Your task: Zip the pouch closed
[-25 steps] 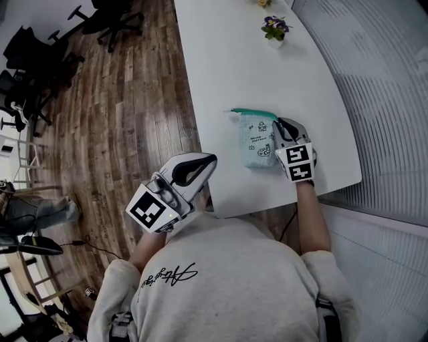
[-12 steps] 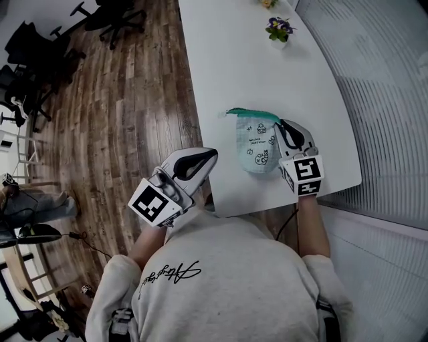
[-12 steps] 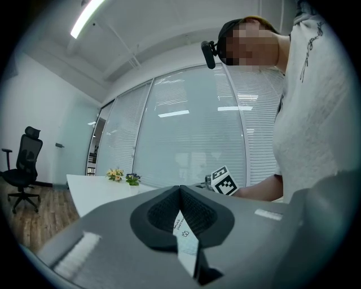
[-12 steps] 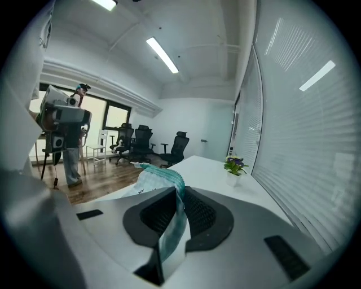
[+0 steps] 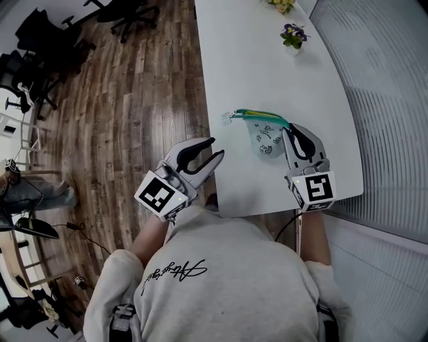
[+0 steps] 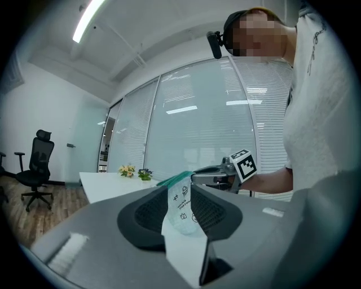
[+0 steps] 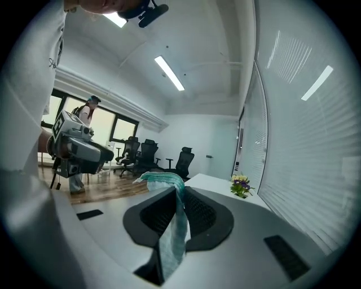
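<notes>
Head view: right gripper clamps pouch, zip axis L-R.

Dark wood-plank floor on the left, long white table down the middle, black office chairs up top, small flower pots, slatted blinds right, strip lights overhead.

Hidden, cropped or too small

The pouch loses its right edge under the right tool. Its printed drawings and zip teeth are too small to read, so how far the zip is drawn cannot be told. In the right gripper view its lower part disappears between the jaws. The table runs off the top edge, which also crops the flowers.
</notes>
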